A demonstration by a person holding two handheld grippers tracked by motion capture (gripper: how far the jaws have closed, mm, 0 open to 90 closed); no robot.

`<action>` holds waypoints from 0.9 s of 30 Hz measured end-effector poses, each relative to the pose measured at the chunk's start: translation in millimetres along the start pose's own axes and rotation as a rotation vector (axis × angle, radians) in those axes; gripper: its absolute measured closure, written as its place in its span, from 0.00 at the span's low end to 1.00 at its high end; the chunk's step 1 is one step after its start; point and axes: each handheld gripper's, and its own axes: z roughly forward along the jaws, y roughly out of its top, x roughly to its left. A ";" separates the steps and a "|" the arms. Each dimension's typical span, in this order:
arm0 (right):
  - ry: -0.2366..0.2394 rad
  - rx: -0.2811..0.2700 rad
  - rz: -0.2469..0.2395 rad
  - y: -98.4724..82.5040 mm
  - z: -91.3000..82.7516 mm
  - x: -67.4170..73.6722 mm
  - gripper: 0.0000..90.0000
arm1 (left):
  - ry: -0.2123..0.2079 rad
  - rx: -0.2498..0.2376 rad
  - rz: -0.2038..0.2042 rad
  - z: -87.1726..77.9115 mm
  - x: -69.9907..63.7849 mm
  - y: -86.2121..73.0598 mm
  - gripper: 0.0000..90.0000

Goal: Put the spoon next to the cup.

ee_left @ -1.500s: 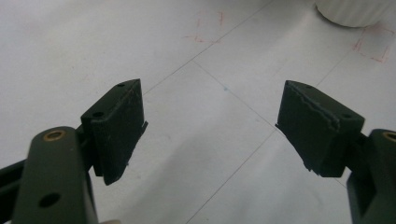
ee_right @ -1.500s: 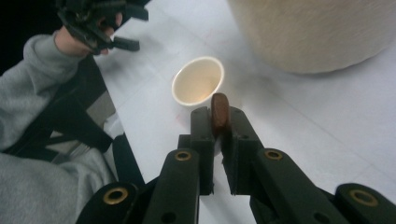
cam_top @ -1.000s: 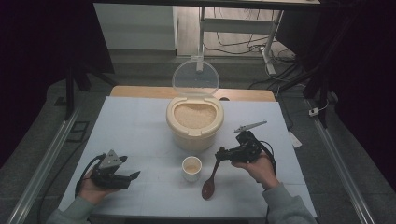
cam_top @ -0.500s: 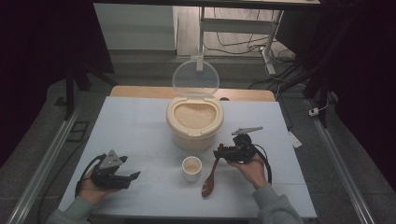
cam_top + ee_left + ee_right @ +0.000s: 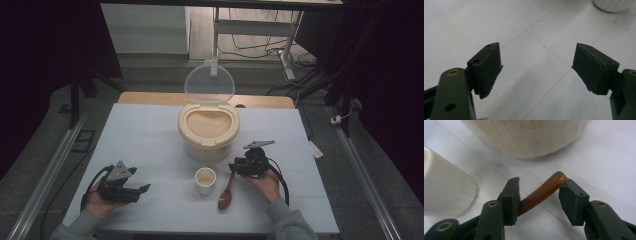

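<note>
A brown spoon (image 5: 225, 198) lies on the white table (image 5: 150, 130), right of a small white cup (image 5: 205, 180), with its bowl toward the front edge. My right gripper (image 5: 234, 167) sits low at the handle's end. Its jaws have just been opening. In the right gripper view the handle (image 5: 549, 186) runs slantwise between the parted jaws of the right gripper (image 5: 539, 192), which no longer clamp it. My left gripper (image 5: 144, 189) rests at the front left. In the left gripper view the left gripper (image 5: 536, 65) stands open over bare table.
A cream container of rice (image 5: 208, 131) stands behind the cup, its clear lid (image 5: 209, 84) tipped up at the back. The cup (image 5: 446, 192) and the container's wall (image 5: 524, 135) are close ahead of the right gripper. Metal rails (image 5: 45, 175) flank the table.
The right hand has sunk with the spoon toward the table, and its jaws have spread apart from the handle. The left hand and gripper have kept still.
</note>
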 end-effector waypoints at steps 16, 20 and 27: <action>-0.086 -0.079 0.011 -1.4 -10.6 -1.2 0.48 | 0.001 -0.005 -0.003 -0.8 0.3 -0.3 0.25; -0.051 -0.148 -0.023 -8.9 -34.0 -3.1 0.50 | 0.001 -0.009 -0.007 -0.7 0.3 -0.3 0.25; 0.004 -0.222 -0.060 -33.3 -71.5 -10.2 0.50 | 0.002 -0.014 -0.010 -2.1 0.5 0.0 0.25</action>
